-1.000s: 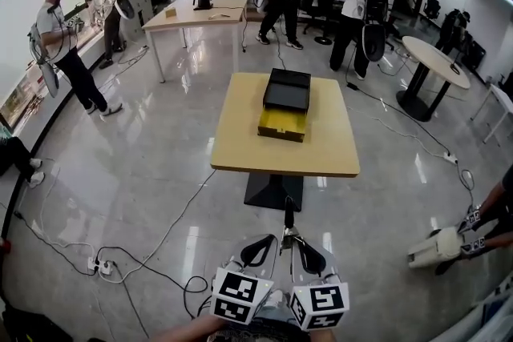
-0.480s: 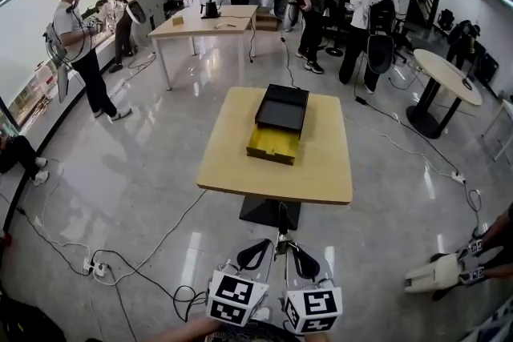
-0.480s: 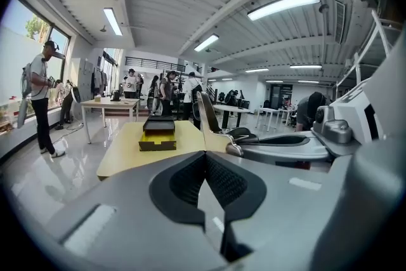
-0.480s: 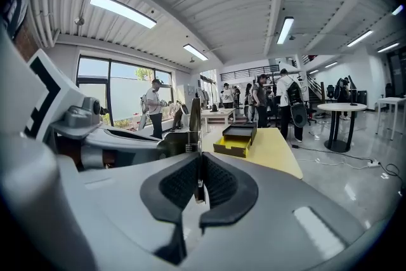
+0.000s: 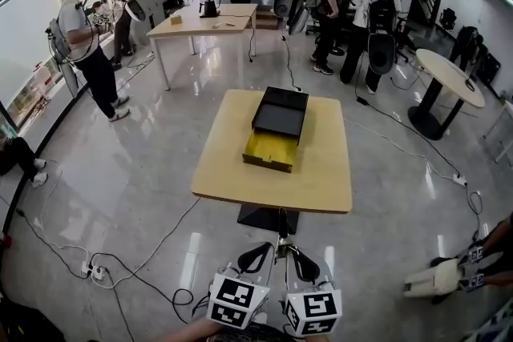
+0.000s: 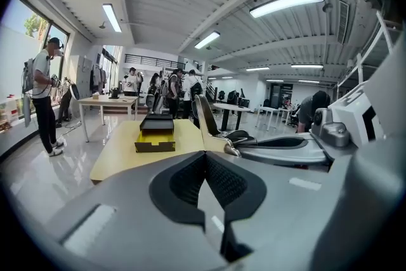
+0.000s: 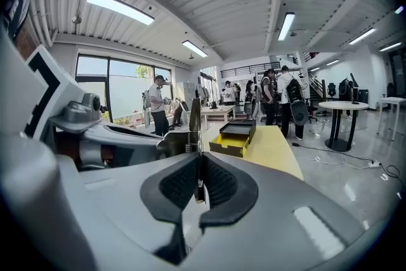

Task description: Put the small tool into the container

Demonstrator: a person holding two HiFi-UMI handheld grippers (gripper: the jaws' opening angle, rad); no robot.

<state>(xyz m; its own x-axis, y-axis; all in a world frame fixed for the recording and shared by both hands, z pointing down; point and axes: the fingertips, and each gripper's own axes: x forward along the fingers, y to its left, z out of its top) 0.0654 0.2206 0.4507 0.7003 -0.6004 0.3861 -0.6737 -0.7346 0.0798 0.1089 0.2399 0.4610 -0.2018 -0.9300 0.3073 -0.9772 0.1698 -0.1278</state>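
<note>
The container (image 5: 272, 132) is a black box with its yellow drawer pulled out toward me, on a square wooden table (image 5: 321, 180) ahead; it also shows as the container (image 6: 155, 133) and the container (image 7: 236, 136). The small tool (image 5: 281, 224), a slim plier-like piece with a spring, points up between my two grippers, short of the table's near edge. My left gripper (image 5: 271, 246) and right gripper (image 5: 290, 248) meet tip to tip. The left gripper (image 6: 204, 154) is shut at the base of the tool (image 6: 206, 120). The right gripper (image 7: 198, 155) is shut with a thin part of the tool (image 7: 194, 120) between its pads.
Cables and a power strip (image 5: 96, 270) lie on the glossy floor at left. Several people stand around a far table (image 5: 204, 16). A round table (image 5: 453, 80) stands at right. A person (image 5: 481, 260) holds another gripper low at right.
The head view has shifted, so the table and container sit a little lower and nearer. Both grippers stay together on the tool. People in the background have walked about.
</note>
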